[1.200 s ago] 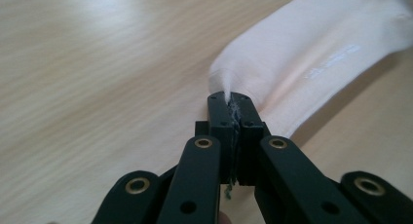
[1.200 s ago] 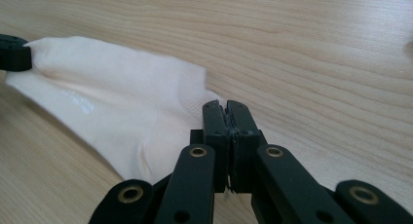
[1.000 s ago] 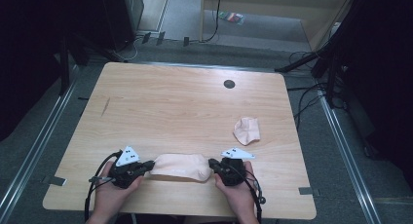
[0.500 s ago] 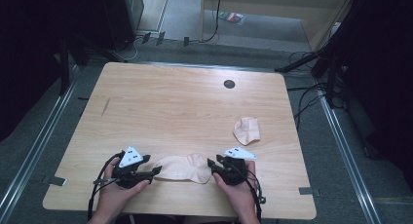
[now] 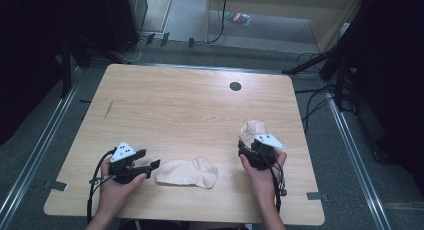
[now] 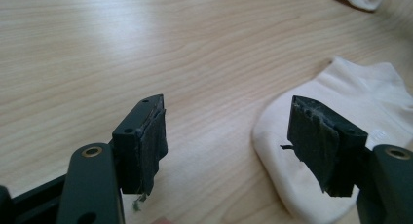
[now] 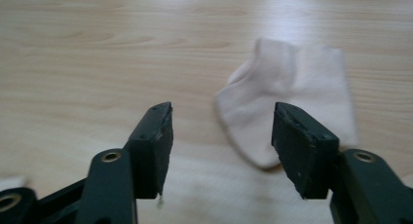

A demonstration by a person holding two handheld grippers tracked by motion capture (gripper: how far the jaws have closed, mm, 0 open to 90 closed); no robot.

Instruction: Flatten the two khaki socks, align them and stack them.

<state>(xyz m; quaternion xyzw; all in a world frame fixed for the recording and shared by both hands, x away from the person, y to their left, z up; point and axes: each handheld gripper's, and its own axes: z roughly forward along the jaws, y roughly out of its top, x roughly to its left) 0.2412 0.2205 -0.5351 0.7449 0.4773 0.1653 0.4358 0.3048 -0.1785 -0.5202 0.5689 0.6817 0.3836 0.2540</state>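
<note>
Both grippers' jaws just opened, nothing between: left gripper (image 5: 153, 164) beside flat cream cotton sock (image 5: 187, 173), right gripper (image 5: 246, 149) nearing crumpled second cream sock (image 5: 251, 130). Risk: blurred approach, pinch probably missing thin fabric.

The left tool (image 5: 150, 165) sits low at the near left in the high view, held in the left hand (image 5: 117, 187), its jaws just opened and apart with nothing clamped. The right tool (image 5: 245, 149), gripped by the right hand (image 5: 260, 167), also has its jaws just opened, empty.
</note>
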